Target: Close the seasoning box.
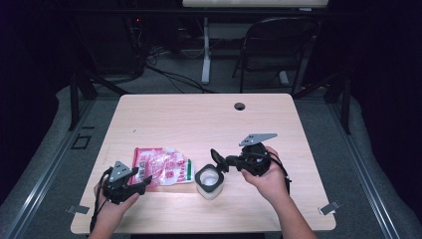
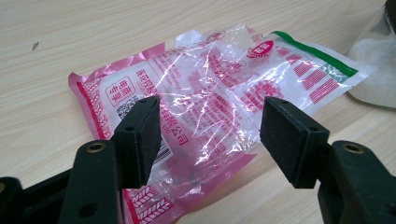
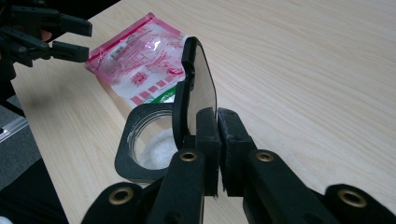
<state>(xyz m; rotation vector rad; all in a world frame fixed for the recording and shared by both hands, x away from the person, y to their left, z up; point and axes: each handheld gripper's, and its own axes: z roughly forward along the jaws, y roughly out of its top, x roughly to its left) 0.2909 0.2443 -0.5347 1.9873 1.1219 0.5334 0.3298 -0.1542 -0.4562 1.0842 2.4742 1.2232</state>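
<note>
Lid (image 3: 198, 86) edge sits pinched in my right claw (image 3: 218, 140), jaws clenched tight on its near rim, the flap standing almost upright on its hinge above the jar (image 3: 140, 140). The jar stands on the surface (image 1: 199, 119) near the front edge, mouth open, white grains showing inside. For this step I judge the lid should be swung fully back, following the arc of the hinge rather than pulled straight, so the jar does not tip or slide toward me. A slow turn of the wrist, then letting go only once the flap rests open by itself, seems safest.

My left claw (image 2: 210, 130) is released, its pads spread wide and hovering just over the near end of the bag (image 2: 210, 93), pressing on nothing. The bag lies flat, crumpled, just beside the jar on its left in the high view. From there I would close on the sealed end, well clear of the torn opening by the green strip.
</note>
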